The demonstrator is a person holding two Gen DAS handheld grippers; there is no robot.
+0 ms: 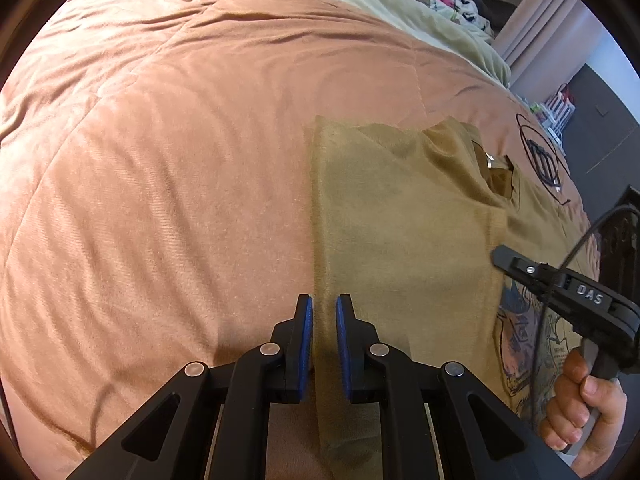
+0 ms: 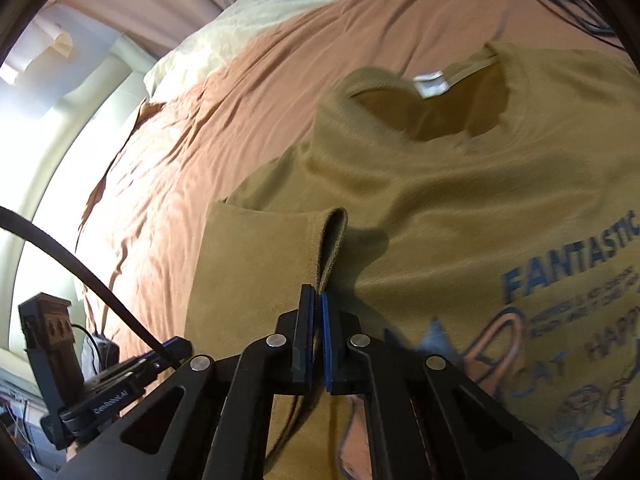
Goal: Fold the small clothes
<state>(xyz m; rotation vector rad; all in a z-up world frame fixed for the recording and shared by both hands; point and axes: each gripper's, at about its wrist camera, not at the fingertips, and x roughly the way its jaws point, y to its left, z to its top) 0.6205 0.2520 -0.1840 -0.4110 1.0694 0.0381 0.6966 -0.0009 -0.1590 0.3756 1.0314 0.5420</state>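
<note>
Right now my right gripper [image 2: 318, 300] is clamped on the hem of the sleeve [image 2: 264, 256], its blue pads pinching the doubled edge where the cloth curls into a small loop just above the fingertips. I read that pinch as the start of a sleeve fold: taking the hem rather than the middle lets the sleeve swing over as one flat panel.

My left gripper [image 1: 323, 312] sits nearly closed at the outer edge of the tan T-shirt [image 1: 400, 220], a narrow gap between its pads and the fabric's side edge running up through that gap. Whether the pads actually press the cloth I cannot tell from the left wrist view; I judge it is there to pin or carry that side while the other end works.

Everything else I place from the shirt. It lies face up on the bed's salmon quilt [image 1: 160, 160], neck opening and white label [image 2: 431, 83] at its far end, blue print [image 2: 572, 256] towards the near right in the right wrist view. A pale blanket [image 2: 248, 24] lies beyond the collar, and a looped black cable [image 1: 540, 156] rests on the quilt just beside the shirt's shoulder, clear of the fold. The person's hand [image 1: 588, 396] holds the right gripper's handle over the printed chest.
</note>
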